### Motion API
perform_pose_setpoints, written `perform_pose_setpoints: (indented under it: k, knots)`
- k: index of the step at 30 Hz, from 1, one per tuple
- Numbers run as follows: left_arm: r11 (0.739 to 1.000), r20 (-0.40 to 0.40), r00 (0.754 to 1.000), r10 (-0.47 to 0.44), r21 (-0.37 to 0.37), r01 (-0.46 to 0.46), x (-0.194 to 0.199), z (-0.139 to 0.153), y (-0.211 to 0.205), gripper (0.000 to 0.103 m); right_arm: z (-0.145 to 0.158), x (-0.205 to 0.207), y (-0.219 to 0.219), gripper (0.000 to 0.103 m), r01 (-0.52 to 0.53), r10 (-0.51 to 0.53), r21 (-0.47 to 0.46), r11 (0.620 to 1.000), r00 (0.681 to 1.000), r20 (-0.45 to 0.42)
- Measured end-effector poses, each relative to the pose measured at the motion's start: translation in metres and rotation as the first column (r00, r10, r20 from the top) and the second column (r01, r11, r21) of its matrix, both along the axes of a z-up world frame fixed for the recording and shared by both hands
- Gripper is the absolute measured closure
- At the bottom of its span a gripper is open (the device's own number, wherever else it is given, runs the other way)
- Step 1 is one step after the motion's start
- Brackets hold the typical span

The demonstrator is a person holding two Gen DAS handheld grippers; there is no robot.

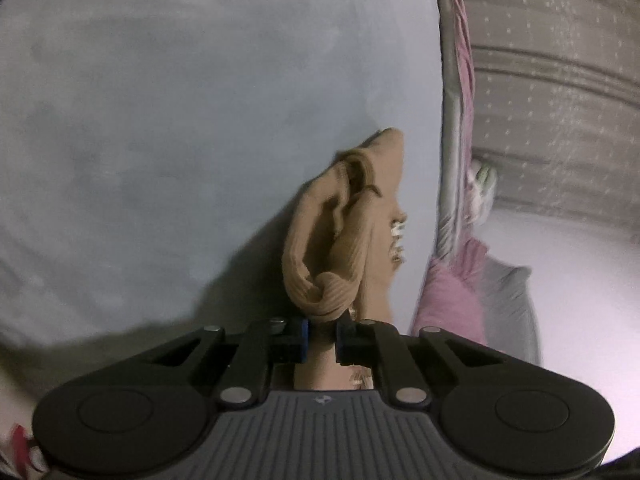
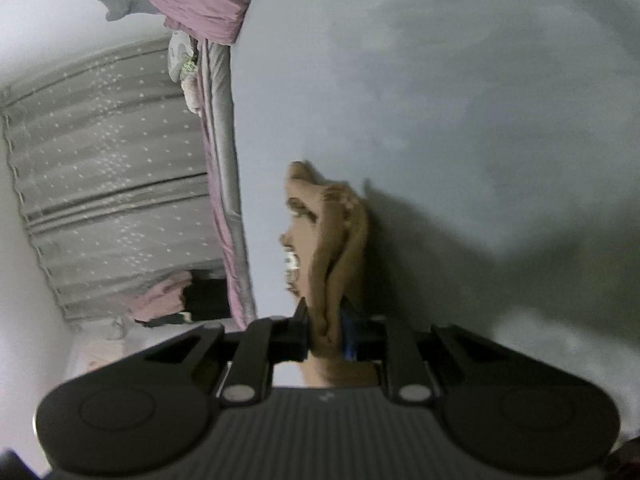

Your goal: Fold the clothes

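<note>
- While both hand-held tools are working, the left black two-finger gripper (image 1: 322, 338) is pinching a bunched fold of one tan ribbed knit garment (image 1: 344, 232), its jaws drawn close on the cloth.
- The right black two-finger gripper (image 2: 325, 334) is likewise clamping another part of the same tan ribbed knit garment (image 2: 336, 248), so two grippers are holding one piece of clothing.
- The garment is hanging crumpled ahead of each gripper, lifted off the surface and casting a dark shadow onto it; a small patch of white lettering or trim is showing on one edge, too blurred to read.
- Behind the garment, one wide pale blue-grey bed sheet (image 1: 200, 140) is filling most of both views.
- Along the sheet's edge, one pink crumpled blanket (image 1: 452, 304) is lying beside one grey pillow (image 1: 512, 304).
- Further out, one grey curtain with small pale dots (image 2: 112, 184) is hanging against a white wall.
</note>
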State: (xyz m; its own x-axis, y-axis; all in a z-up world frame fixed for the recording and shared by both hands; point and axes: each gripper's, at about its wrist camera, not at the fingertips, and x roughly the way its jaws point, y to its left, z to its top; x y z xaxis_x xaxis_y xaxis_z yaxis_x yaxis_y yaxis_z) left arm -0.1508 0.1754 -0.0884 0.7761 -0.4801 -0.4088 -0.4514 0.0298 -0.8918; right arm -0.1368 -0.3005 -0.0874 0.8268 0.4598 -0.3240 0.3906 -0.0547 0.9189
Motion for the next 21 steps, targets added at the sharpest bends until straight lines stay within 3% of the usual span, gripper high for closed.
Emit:
perform_pose_setpoints:
  k: [10, 21]
  knots:
    - [0.992, 0.048, 0.995, 0.089, -0.092, -0.084, 0.04, 0.025, 0.001, 0.094, 0.031, 0.052, 0.002, 0.088, 0.01, -0.012, 0.034, 0.999, 0.998, 0.058]
    - [0.991, 0.066, 0.991, 0.119, -0.073, -0.115, 0.12, 0.037, 0.002, 0.094, 0.032, 0.121, 0.008, 0.088, 0.032, -0.033, 0.017, 0.999, 0.998, 0.054]
